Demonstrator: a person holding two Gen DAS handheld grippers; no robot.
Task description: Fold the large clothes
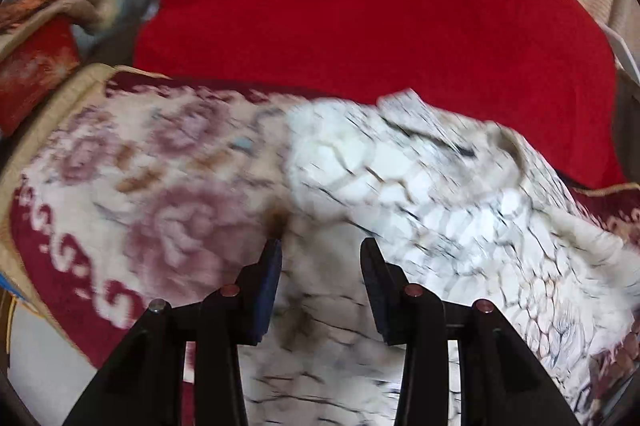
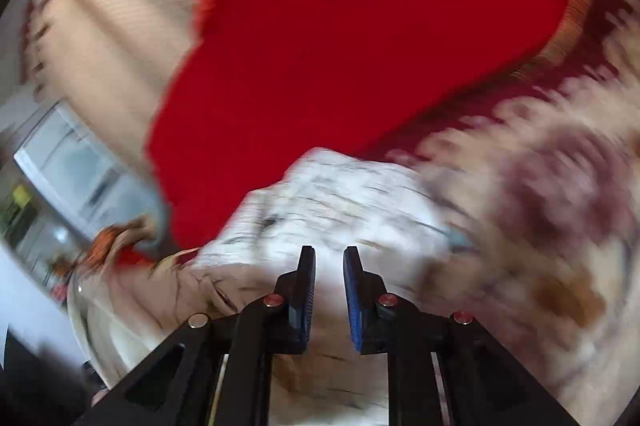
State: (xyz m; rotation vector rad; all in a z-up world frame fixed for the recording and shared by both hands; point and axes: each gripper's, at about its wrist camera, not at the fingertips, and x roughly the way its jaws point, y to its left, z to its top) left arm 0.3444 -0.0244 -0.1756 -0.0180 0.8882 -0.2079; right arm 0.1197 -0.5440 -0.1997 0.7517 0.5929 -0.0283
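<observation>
A white garment point(image 1: 400, 166) with a thin dark scale-like print lies bunched on a floral seat cover point(image 1: 140, 166). My left gripper point(image 1: 321, 244) stands over its near part. A thick fold of the cloth fills the gap between its jaws, and they look shut on it. In the right wrist view the same garment point(image 2: 340, 194) humps up just ahead of my right gripper point(image 2: 329, 251). Those jaws are nearly together, with white cloth pinched between the blue pads point(image 2: 354, 298). Both views are blurred by motion.
A big red cushion point(image 1: 360, 6) point(image 2: 360, 26) leans right behind the garment. The dark red and cream seat cover point(image 2: 560, 186) spreads to both sides. A smaller red patterned cushion point(image 1: 36, 66) sits at the far left, and a beige backrest point(image 2: 112, 26) rises behind.
</observation>
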